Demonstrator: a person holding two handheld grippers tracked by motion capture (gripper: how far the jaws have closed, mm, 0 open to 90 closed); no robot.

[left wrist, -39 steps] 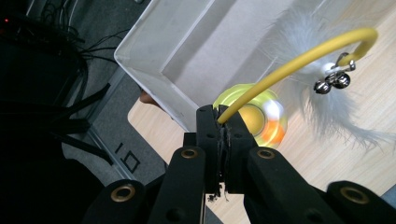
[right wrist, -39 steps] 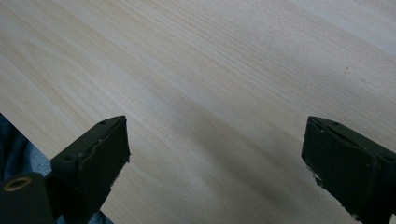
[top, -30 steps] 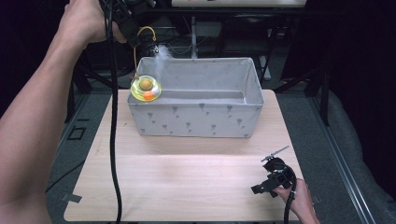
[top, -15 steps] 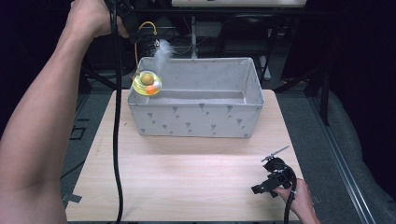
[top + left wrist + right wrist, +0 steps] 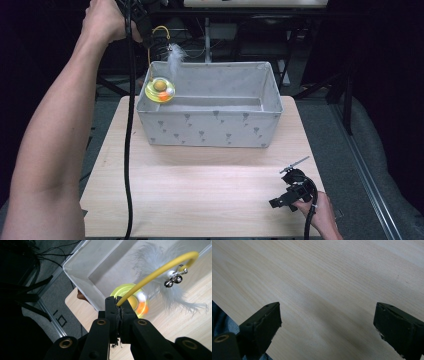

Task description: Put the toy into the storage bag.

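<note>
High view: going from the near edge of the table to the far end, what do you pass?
Right hand-held gripper → bare wooden table → grey fabric bin → yellow cat toy hanging over the bin's far left corner → left hand-held gripper.

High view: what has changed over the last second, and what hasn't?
The left gripper, shut on the toy's yellow wire, has carried the cat toy a little rightward, toward the inside of the grey bin; its round base now hangs just inside the bin's left corner. No grip was taken or released. The bin, the table and the open right gripper near the table's front edge stayed put.
</note>
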